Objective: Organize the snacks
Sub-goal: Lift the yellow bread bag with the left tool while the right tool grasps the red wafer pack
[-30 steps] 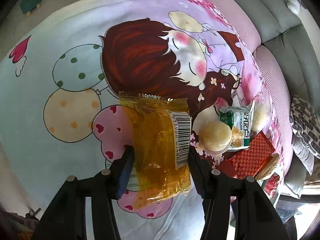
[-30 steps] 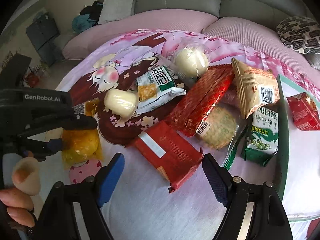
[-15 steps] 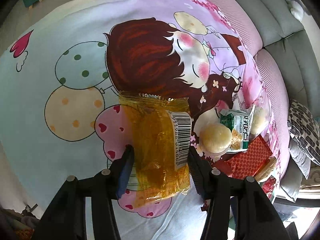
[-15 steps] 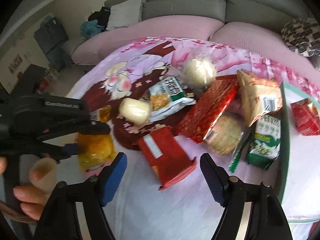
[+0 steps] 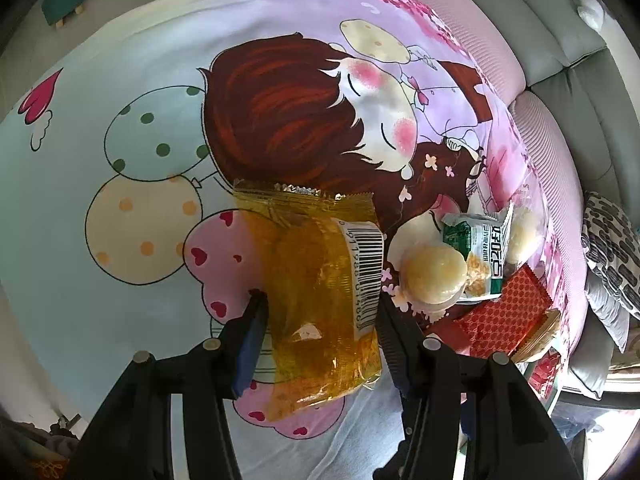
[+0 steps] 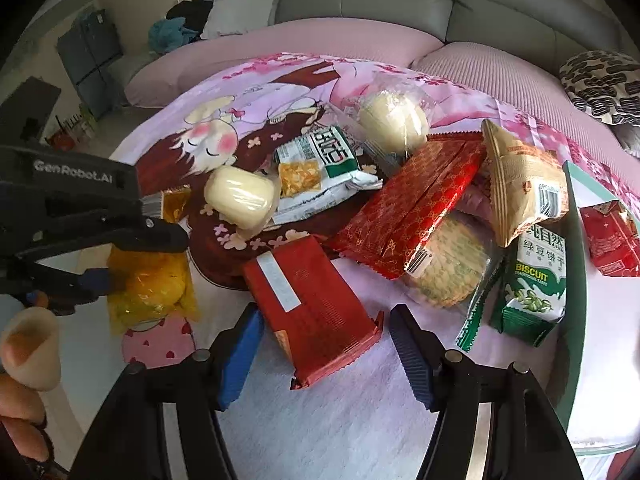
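Observation:
My left gripper is shut on a yellow snack packet with a barcode, held over the cartoon cloth. It also shows in the right wrist view, where the left gripper grips the yellow packet. My right gripper is open and straddles the near end of a red flat packet lying on the cloth. Behind lie a pale round bun, a green-white packet and a long red patterned packet.
A wrapped bun, a tan bag, round crackers and a green biscuit pack lie right. A green-rimmed tray holds a red packet. A grey sofa stands behind.
My right gripper has moved forward and lower, and its jaws now flank the red flat packet. My left gripper keeps its hold on the yellow packet and has barely shifted.

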Demonstrator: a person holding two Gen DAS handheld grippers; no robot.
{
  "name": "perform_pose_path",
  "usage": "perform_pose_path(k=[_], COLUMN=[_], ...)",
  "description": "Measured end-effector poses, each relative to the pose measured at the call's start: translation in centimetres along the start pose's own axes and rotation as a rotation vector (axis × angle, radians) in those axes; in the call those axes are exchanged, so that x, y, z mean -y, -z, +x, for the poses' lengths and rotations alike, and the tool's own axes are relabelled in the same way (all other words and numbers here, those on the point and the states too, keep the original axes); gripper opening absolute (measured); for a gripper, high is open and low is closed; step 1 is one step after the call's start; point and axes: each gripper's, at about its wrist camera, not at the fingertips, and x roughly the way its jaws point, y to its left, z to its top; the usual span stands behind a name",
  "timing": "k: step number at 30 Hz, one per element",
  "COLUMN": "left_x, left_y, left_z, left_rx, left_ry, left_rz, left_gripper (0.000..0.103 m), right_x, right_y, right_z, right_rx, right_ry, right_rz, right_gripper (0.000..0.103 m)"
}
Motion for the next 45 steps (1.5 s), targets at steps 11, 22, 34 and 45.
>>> perform_pose_path(k=[11, 22, 34, 45], left_x=[0.3, 0.4, 0.7, 1.1], left_y=[0.1, -0.4, -0.8, -0.4], left_z=[0.3, -0.3, -3.5, -5.1], left_rx=[0.006, 0.035, 0.164, 0.246], left_ry=[-0.016, 0.002, 0.024, 0.006], left_rz=[0.01, 0.015, 0.03, 0.037], left_gripper=[0.055, 0.044, 0.043, 0.043], right_x=[-0.2, -0.4, 0.0, 0.3], right_y=[0.0, -0.1, -0.6, -1.0], right_z=[-0.2, -0.8, -3.0, -5.6], right_rx=[0.016, 0.037, 0.091, 0.153], right_ry=[0.016, 0.001, -0.007, -0.025], right_rz=[-0.017, -0.02, -0.004, 0.018], right_gripper=[0.058, 0.049, 0.047, 0.047])
